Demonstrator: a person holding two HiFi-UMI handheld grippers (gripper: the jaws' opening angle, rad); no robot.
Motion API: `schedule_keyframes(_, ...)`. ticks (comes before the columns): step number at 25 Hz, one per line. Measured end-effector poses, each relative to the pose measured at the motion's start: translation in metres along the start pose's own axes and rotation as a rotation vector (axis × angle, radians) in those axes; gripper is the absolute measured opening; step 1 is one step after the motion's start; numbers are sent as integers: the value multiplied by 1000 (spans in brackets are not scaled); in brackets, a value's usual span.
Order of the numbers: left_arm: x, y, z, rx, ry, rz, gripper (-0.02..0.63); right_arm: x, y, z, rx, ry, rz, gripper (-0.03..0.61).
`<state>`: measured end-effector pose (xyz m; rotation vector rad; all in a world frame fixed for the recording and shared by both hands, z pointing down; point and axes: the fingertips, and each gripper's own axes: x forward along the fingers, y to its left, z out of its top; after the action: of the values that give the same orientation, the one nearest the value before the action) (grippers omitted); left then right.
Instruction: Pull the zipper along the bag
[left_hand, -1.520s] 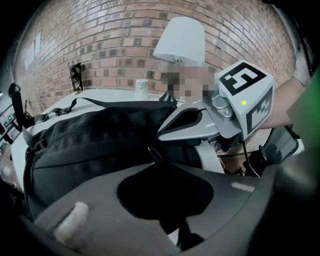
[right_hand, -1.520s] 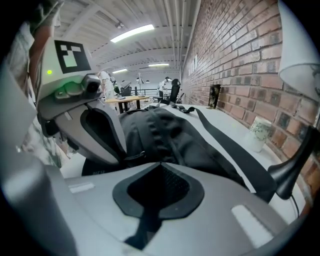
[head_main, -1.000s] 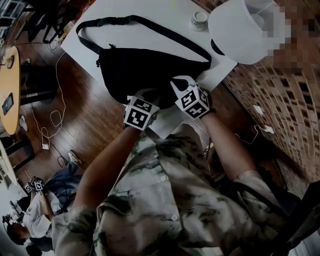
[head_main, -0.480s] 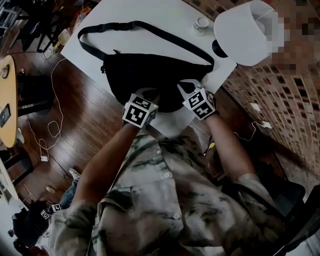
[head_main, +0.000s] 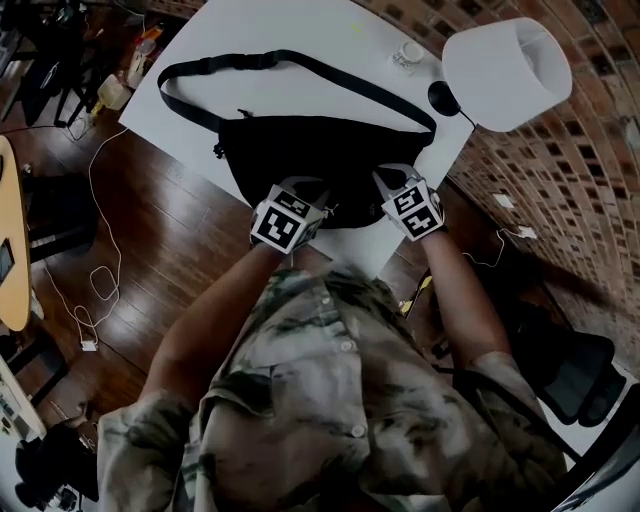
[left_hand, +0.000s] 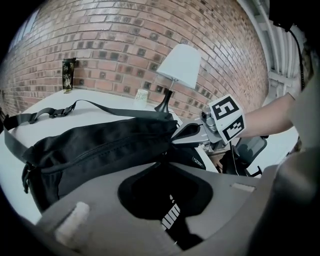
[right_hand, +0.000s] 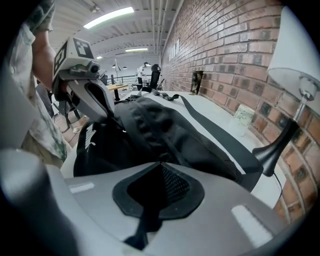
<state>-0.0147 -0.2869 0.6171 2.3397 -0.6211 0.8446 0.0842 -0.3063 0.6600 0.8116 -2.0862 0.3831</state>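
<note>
Black bag (head_main: 320, 160) at frame centre on white surface (head_main: 250, 25), left hand-held gripper (left_hand: 161, 162) pinched shut on bag's lower edge, right hand-held gripper (right_hand: 160, 164) clamped on bag's lower-right fabric, lamp (head_main: 505, 70) upper right.

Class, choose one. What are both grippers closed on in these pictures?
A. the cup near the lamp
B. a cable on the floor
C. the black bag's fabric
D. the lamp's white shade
C: the left gripper and the right gripper each have their jaws pinched on black fabric of the bag, at its near edge.
</note>
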Motion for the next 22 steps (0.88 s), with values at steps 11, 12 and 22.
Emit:
schedule_keyframes(11, -29, 21, -9, 32, -11, -106, 25, -2, -4, -3, 72, 87, -102, 6)
schedule_keyframes(12, -31, 24, -10, 34, -13, -110, 25, -2, -4, -3, 80, 92, -110, 6)
schedule_keyframes(22, -65, 64, -33, 5, -28, -98, 25, -1, -7, -6, 111, 157, -162, 6)
